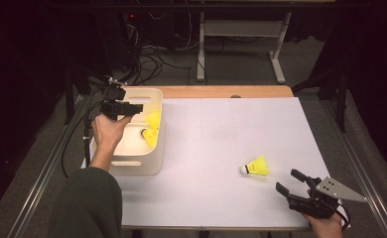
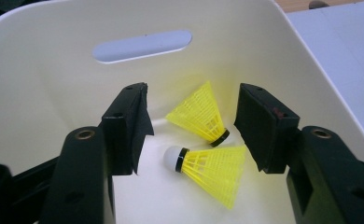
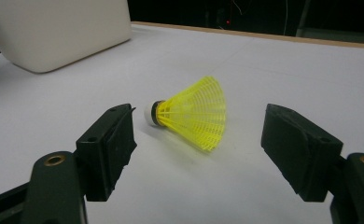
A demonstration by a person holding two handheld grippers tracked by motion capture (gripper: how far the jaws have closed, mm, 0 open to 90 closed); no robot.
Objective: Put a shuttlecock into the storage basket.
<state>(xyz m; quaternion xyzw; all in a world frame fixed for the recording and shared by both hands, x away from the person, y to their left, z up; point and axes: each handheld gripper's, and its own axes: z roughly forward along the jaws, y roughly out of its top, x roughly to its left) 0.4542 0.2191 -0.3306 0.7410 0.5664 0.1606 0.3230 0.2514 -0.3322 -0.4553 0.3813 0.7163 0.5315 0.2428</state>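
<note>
Inside white bin [image 1: 147, 166] at table's left edge: two yellow shuttlecocks [image 2: 199, 113] [image 2: 210, 167] lie loose on bin floor, touching each other. Left gripper [image 2: 192, 128] hovers above them, jaws wide apart, gripping nothing. Judgement: these two count as delivered.

Third shuttlecock [image 1: 256, 166] lies on its side on white table [image 1: 206, 148], well apart from bin. Right gripper [image 3: 199, 154] sits just short of it, jaws spread wide, empty, no contact.

Remaining, by judgement: grasp third shuttlecock, carry it to bin, release.
</note>
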